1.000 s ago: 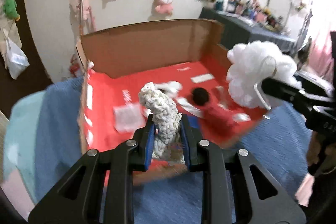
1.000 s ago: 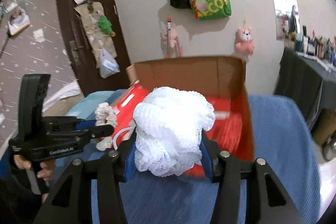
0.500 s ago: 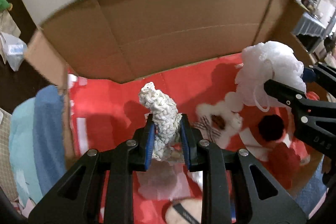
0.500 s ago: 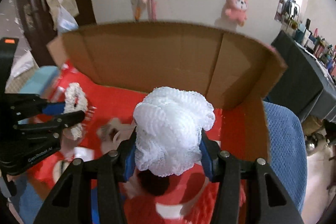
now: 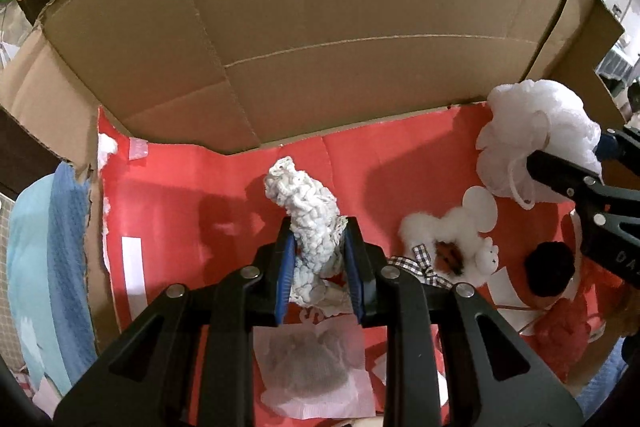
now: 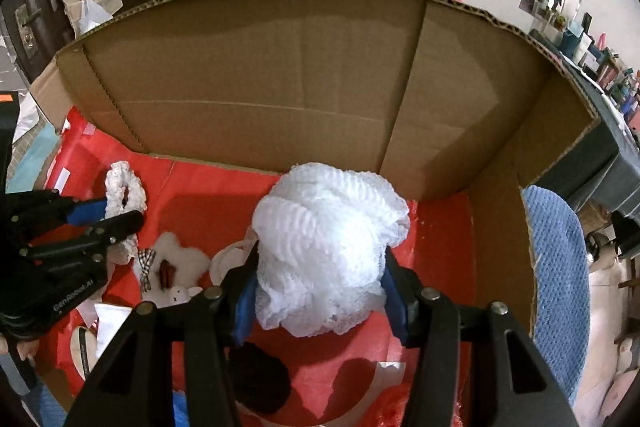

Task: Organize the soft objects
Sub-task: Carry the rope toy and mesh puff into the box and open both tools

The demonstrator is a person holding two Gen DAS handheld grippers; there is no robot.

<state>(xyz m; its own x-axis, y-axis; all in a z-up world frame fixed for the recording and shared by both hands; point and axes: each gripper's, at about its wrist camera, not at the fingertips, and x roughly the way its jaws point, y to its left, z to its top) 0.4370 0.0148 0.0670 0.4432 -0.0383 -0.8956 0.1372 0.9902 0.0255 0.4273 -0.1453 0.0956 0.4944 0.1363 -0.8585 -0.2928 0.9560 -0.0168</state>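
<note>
Left wrist view: we see the left gripper (image 5: 318,245) clamped on a white crocheted scrunchie (image 5: 308,215), blue pads pressing both sides, jaws nearly closed around it. It hangs over the red floor of the cardboard box (image 5: 320,27), about mid-floor, near the back wall. Below the fingers lies a white tissue packet (image 5: 314,375) on the floor. To the right, a small white plush with a checked bow (image 5: 448,247) lies on the red floor, a black pompom (image 5: 550,273) beyond it near the right side. At the right edge the right gripper (image 5: 568,167) grips a white mesh bath pouf (image 5: 536,139), up by the back right corner.

Right wrist view: we see the right gripper (image 6: 320,287) squeezed on the bath pouf (image 6: 328,251), jaws held fairly wide by its bulk, over the floor toward the right wall of the box (image 6: 280,67). Left gripper (image 6: 104,219) at left edge with the scrunchie (image 6: 120,187) pinched. Plush (image 6: 172,267) lies between them on the floor; pompom (image 6: 260,375) sits under the right gripper's fingers. Blue blanket (image 6: 560,267) outside the right wall.
</note>
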